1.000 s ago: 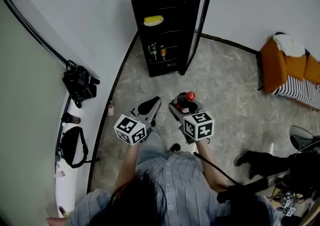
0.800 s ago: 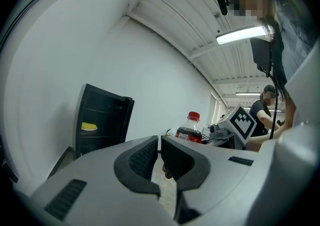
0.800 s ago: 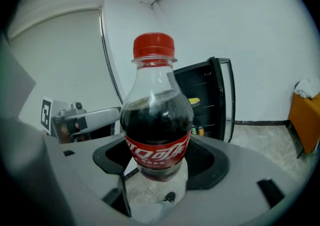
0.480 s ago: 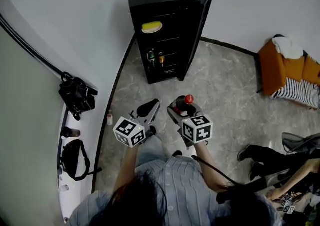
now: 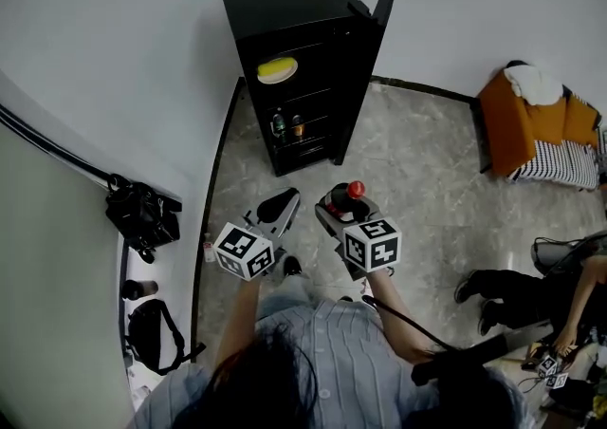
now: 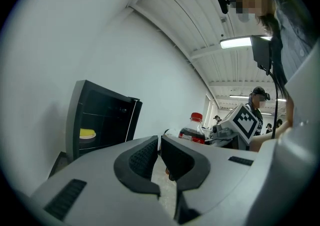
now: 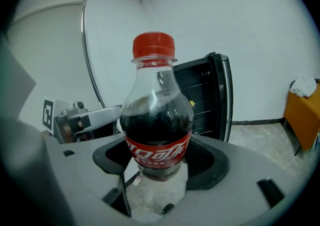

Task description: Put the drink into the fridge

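A cola bottle (image 7: 156, 120) with a red cap and red label stands upright between the jaws of my right gripper (image 7: 159, 162), which is shut on it. In the head view its cap shows above the right gripper (image 5: 343, 201). My left gripper (image 5: 278, 209) is beside it, shut and holding nothing; the left gripper view shows the pads (image 6: 145, 156) nearly touching. The black fridge (image 5: 294, 66) stands against the wall ahead with its door (image 5: 365, 57) swung open to the right. A yellow item (image 5: 277, 68) lies on an upper shelf, and two small bottles (image 5: 286, 125) stand lower down.
An orange seat (image 5: 526, 123) with a striped cloth is at the right. A seated person's legs (image 5: 503, 289) and cables are at the lower right. Black bags (image 5: 142, 214) lie on a white ledge along the left wall. A small bottle (image 5: 208, 249) stands by the skirting.
The fridge has shifted left and slightly lower in the head view, and the bags on the ledge have slid down. Both grippers hold the same pose, bottle still gripped.
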A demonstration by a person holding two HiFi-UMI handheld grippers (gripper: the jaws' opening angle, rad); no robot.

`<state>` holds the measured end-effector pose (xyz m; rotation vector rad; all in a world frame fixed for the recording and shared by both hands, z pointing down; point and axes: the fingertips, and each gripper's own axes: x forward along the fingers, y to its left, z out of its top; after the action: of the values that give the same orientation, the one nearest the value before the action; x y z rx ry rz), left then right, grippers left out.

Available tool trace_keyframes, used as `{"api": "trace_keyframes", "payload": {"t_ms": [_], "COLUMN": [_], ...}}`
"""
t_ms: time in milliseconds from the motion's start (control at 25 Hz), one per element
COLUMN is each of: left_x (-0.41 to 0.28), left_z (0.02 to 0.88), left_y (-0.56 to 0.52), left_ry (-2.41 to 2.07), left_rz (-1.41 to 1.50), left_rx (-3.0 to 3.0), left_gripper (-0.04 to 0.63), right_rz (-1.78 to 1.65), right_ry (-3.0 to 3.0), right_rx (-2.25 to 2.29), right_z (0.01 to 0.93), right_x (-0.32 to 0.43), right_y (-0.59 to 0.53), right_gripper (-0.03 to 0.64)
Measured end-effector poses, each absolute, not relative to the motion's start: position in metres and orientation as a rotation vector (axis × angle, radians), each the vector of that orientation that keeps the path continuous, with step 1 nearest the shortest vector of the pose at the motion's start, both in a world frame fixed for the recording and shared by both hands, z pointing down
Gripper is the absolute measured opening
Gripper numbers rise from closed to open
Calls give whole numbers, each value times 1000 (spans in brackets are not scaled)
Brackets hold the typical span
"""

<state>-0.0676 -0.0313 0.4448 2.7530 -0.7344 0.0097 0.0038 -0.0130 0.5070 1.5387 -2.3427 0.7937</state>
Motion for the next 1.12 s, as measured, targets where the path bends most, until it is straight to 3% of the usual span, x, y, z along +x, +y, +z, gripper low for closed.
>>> {"api": "trace_keyframes", "payload": {"t_ms": [1120], "left_x": [-83], "left_z": [476], "left_y": [-124], "left_ry": [-630], "left_rz": [89], "left_rx": [2727], "left_gripper": [9], "right_rz": [889], "right_ry": [-2280], "right_rx": [1603], "right_z": [538], "right_x": [-8], "right_y": [-117], "right_gripper": [301]}}
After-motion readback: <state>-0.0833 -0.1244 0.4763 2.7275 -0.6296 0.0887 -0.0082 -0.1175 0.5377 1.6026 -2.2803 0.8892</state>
